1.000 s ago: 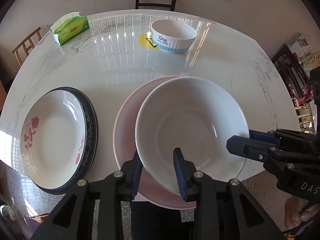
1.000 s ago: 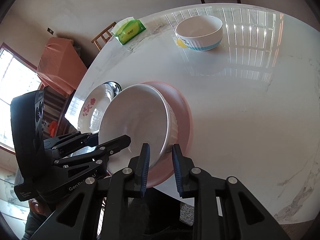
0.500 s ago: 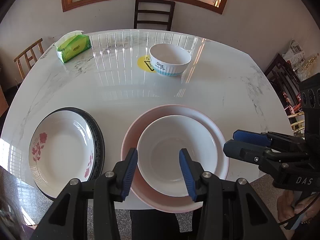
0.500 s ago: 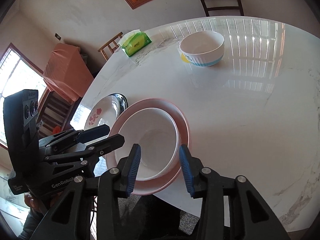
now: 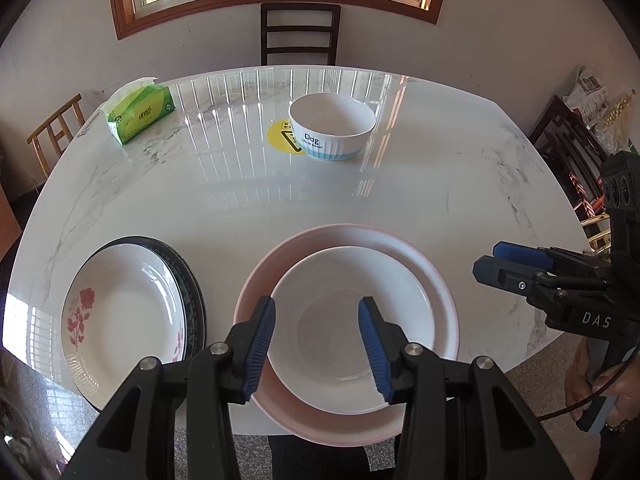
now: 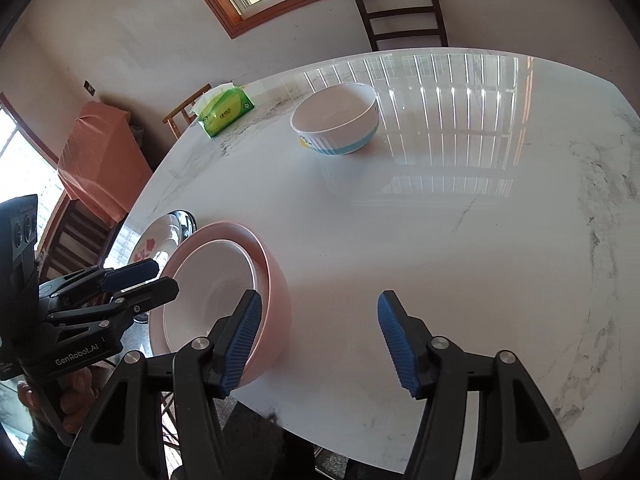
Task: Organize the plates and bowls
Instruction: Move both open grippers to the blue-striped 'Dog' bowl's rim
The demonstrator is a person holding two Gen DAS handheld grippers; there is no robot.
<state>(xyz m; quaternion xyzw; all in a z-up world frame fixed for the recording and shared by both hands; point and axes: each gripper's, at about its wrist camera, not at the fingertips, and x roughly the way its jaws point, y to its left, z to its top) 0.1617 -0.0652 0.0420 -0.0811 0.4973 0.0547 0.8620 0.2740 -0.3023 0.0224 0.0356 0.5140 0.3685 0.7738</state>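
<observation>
The white bowl (image 5: 352, 320) sat nested in the pink bowl (image 5: 404, 240) at the table's (image 5: 240, 208) near edge. The left gripper (image 5: 316, 344) hung parted and empty; the right gripper (image 6: 320, 336), also empty, was opening. Next likely target: the far bowl (image 5: 332, 132).

White bowl (image 5: 352, 320) nested upright in pink bowl (image 5: 400, 240), table's near edge

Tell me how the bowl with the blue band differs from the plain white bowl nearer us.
The banded bowl stands alone at the far side of the table; the plain white bowl nests inside a pink bowl at the near edge. The banded bowl has ribbed sides and lettering; the plain white bowl looks unmarked. Both are empty and upright.
</observation>
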